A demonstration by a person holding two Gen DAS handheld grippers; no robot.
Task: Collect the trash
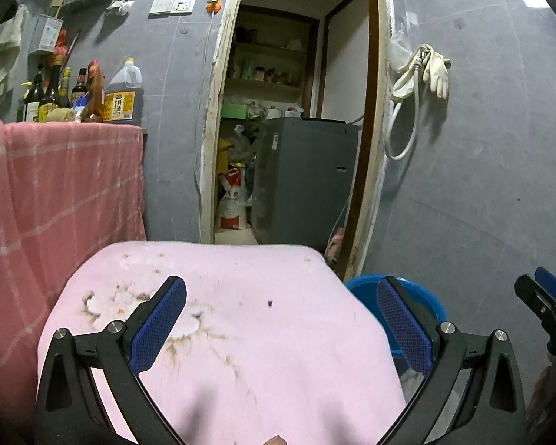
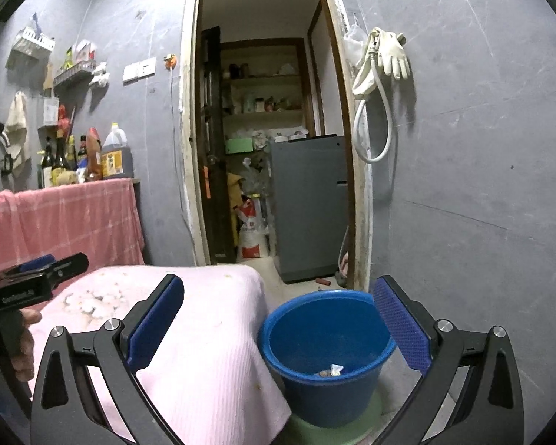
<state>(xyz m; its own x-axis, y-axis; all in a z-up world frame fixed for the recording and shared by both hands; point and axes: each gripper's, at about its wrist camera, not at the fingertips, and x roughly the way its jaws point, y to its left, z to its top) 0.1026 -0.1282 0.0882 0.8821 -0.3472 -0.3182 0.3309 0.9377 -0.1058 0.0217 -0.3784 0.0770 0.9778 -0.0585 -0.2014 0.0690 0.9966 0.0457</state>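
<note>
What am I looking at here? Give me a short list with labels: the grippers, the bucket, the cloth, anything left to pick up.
left gripper: open, empty, over the pink cloth
right gripper: open, empty, between cloth and blue bucket
bucket: on the floor beside the cloth-covered surface, on a green base
bucket contents: a few crumpled scraps at the bottom
cloth: stained, with one small dark speck

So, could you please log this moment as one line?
left gripper: open, empty | right gripper: open, empty | blue bucket: holds scraps
</note>
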